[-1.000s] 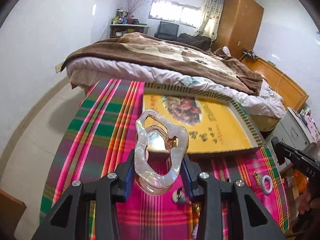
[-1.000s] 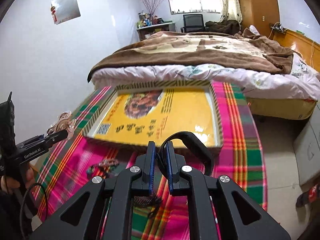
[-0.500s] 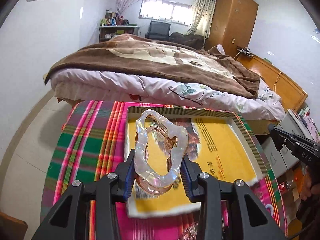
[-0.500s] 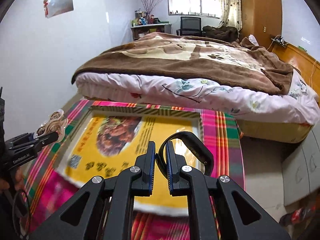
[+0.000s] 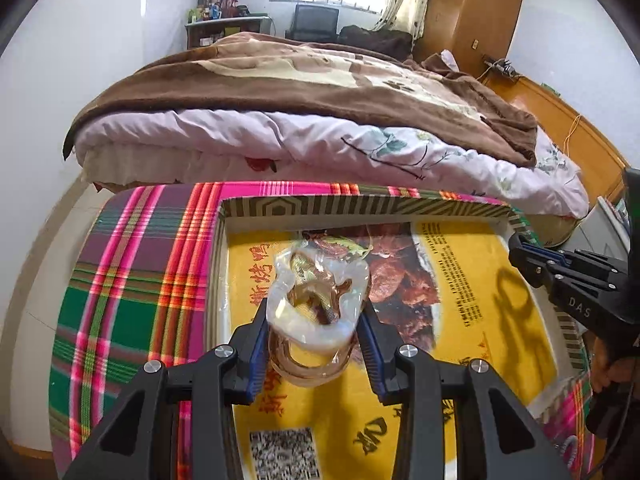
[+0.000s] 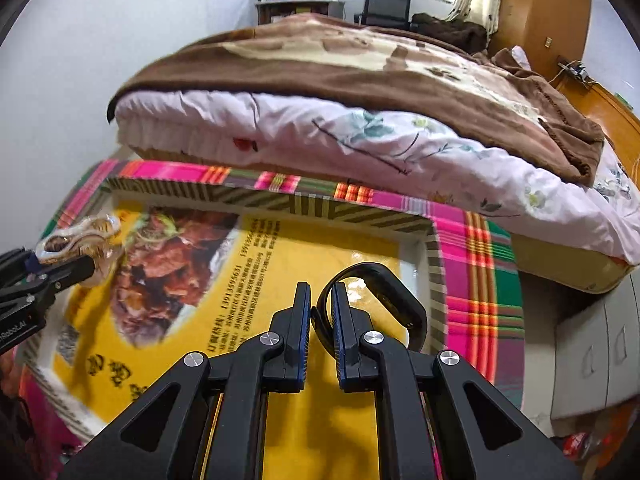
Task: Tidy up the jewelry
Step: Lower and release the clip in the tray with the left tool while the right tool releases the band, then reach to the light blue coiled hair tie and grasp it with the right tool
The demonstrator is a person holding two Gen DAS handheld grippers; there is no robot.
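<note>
My left gripper (image 5: 314, 316) is shut on a clear pearly hair claw clip (image 5: 320, 300) and holds it over the left part of the yellow box lid tray (image 5: 472, 300). The clip also shows at the left of the right wrist view (image 6: 76, 240). My right gripper (image 6: 320, 300) is shut on a black bracelet band (image 6: 384, 292), held over the right part of the tray (image 6: 312, 248). The right gripper shows at the right of the left wrist view (image 5: 532, 264).
The tray, with a striped rim (image 5: 360, 206), lies on a plaid pink and green cloth (image 5: 132, 280) over the table. A bed with a brown blanket (image 5: 300, 80) stands just behind. A grey cabinet (image 6: 592, 352) is at the right.
Both grippers have moved forward and down, from before the tray's near edge to over its inside. Each keeps its hold; the clip now tilts flatter.
</note>
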